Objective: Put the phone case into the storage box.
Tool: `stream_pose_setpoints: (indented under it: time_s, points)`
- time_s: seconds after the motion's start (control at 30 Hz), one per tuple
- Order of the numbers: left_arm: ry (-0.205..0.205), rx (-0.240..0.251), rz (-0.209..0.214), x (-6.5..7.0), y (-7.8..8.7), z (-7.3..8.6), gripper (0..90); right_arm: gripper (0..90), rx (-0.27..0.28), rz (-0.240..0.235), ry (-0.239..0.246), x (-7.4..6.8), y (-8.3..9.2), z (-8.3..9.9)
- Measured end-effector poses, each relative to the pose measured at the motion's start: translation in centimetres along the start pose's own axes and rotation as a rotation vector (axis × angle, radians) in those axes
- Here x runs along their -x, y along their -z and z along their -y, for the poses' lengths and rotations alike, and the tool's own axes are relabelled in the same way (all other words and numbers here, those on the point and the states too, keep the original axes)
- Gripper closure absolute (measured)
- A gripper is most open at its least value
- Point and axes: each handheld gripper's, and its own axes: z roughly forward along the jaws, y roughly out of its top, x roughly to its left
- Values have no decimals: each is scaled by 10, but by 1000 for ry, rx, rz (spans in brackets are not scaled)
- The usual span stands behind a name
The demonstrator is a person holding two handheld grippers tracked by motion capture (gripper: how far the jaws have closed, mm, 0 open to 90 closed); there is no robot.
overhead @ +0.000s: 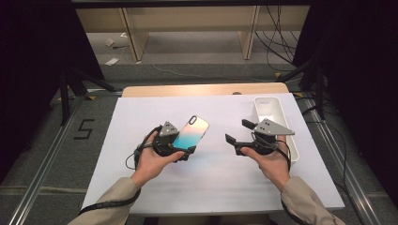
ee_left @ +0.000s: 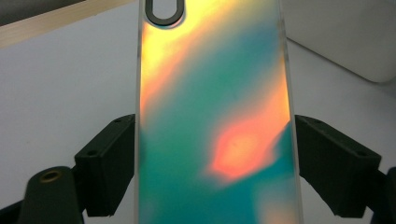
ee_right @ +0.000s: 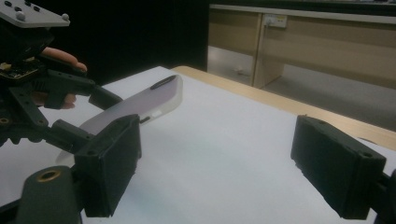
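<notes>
Both forearms come in from the near edge of the table (overhead: 141, 187), tan sleeves, hands palm-up-ish under the grippers.

Left gripper (overhead: 180, 149): held low over the white sheet, left of centre, pointing away and slightly right. Jaws clamped on the phone case (overhead: 191, 132) across its width, pads on both long edges at the lower end. In the left gripper view the case (ee_left: 215, 121) runs straight up between the pads, iridescent teal/orange back facing the camera, camera cutout at the far end. From the right gripper view the case (ee_right: 135, 105) is tilted, far end raised off the sheet.

Right gripper (overhead: 237, 132): right of centre, well apart from the case, pointing toward the left gripper. Jaws wide apart, nothing between them, just bare sheet.

White tray (overhead: 281, 117) sits at the far right corner, long side along the right edge, just beside the right gripper.

Beyond the far edge: grey floor, loose cables, wooden furniture legs, dark curtains both sides.
</notes>
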Motion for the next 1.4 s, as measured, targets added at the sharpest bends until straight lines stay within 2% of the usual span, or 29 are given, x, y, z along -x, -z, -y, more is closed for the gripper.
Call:
stream_pose_setpoints:
  time_s: [0.43, 0.83, 1.4]
  points:
    - [-26, -6, 24, 12, -6, 1, 168, 173, -1, -5, -18, 0, -15, -4]
    - [-45, -5, 40, 21, -8, 1, 167, 176, -13, -21, -14, -5, -27, -5]
    - [-74, 1, 66, 35, -13, -1, 168, 179, -18, -36, -23, -9, -38, -7]
